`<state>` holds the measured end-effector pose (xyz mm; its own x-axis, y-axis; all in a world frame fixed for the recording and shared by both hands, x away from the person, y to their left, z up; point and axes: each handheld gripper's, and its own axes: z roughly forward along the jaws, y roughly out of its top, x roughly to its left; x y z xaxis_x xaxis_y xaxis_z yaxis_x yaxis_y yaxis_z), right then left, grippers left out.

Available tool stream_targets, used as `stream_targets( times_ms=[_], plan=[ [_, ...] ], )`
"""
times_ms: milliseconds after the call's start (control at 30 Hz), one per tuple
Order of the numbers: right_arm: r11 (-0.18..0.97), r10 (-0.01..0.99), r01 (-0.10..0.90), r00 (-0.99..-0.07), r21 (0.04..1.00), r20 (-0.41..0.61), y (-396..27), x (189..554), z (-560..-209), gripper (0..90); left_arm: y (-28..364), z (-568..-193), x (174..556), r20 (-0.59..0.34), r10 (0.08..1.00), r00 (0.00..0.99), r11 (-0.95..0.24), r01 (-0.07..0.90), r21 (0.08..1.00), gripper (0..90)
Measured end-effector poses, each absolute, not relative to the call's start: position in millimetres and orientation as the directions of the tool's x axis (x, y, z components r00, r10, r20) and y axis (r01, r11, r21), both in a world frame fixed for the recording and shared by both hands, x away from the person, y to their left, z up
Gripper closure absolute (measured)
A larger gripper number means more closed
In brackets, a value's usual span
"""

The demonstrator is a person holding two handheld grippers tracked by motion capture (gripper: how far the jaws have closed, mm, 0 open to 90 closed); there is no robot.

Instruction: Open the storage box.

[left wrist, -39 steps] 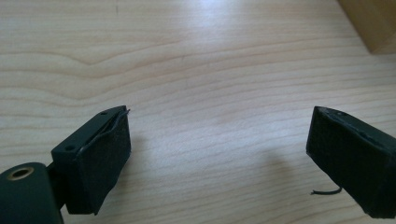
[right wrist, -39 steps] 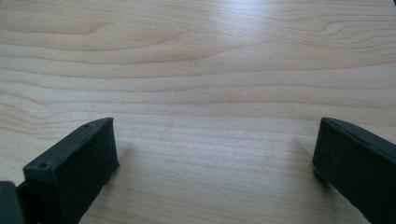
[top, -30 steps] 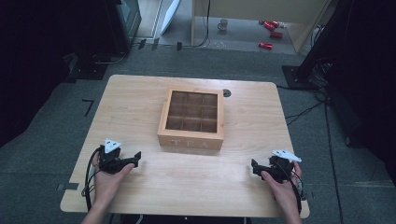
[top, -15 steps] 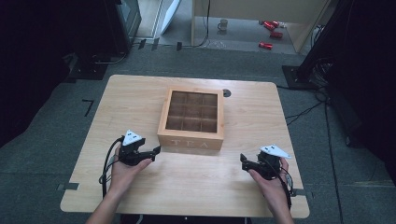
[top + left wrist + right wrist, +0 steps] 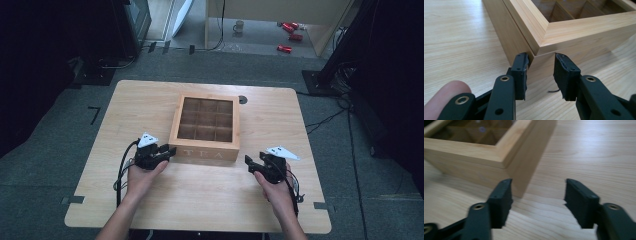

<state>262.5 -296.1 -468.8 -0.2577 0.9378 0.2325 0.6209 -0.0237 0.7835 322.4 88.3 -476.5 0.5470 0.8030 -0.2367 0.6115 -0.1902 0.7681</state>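
A wooden box [image 5: 205, 129] with the letters TEA on its front side stands near the middle of the wooden surface [image 5: 280, 190]. The top of the box is a frame with a clear pane, and under it one can see a grid of small compartments (what is inside them I cannot tell).

The left claw [image 5: 167, 151] is at the front left corner of the box, held by the person's left hand [image 5: 142, 175]. In the left gripper view the left claw [image 5: 540, 75] is open a little, and the corner edge of the box [image 5: 574, 30] stands just ahead of the gap between the two jaws. The left jaw is very near the side wall of the box, maybe touching it; the claw holds nothing.

The right claw [image 5: 249, 164] is just beside the front right corner of the box, a little apart from it, held by the right hand [image 5: 275, 192]. In the right gripper view the right claw [image 5: 537, 202] is open wide and empty, with the corner of the box [image 5: 486, 147] ahead of its left jaw and bare surface [image 5: 594, 150] ahead of the other.

A black cable [image 5: 121, 172] runs from the left claw back along the surface.
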Motion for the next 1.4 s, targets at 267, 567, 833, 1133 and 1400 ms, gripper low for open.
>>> stream_targets(
  times_ms=[267,567,833,1133,1400],
  plan=[
    [-0.031,0.929,0.620,-0.270,0.784,0.251,-286,269,-464,58.6,91,-473,323,-0.226,0.798,0.558,-0.210,0.609,0.765,69.4],
    [0.028,0.923,0.615,-0.318,0.788,0.216,-272,268,-467,60.0,95,-469,324,-0.226,0.799,0.557,-0.202,0.603,0.772,76.6],
    [0.039,0.918,0.585,-0.341,0.810,0.202,-268,269,-469,60.9,95,-464,325,-0.220,0.801,0.557,-0.196,0.591,0.782,77.2],
    [0.057,0.929,0.547,-0.335,0.835,0.157,-263,268,-468,57.7,95,-460,326,-0.218,0.802,0.556,-0.192,0.586,0.787,77.4],
    [0.064,0.936,0.523,-0.327,0.850,0.131,-259,272,-467,56.2,93,-458,327,-0.225,0.792,0.568,-0.195,0.585,0.787,77.8]
  ],
)
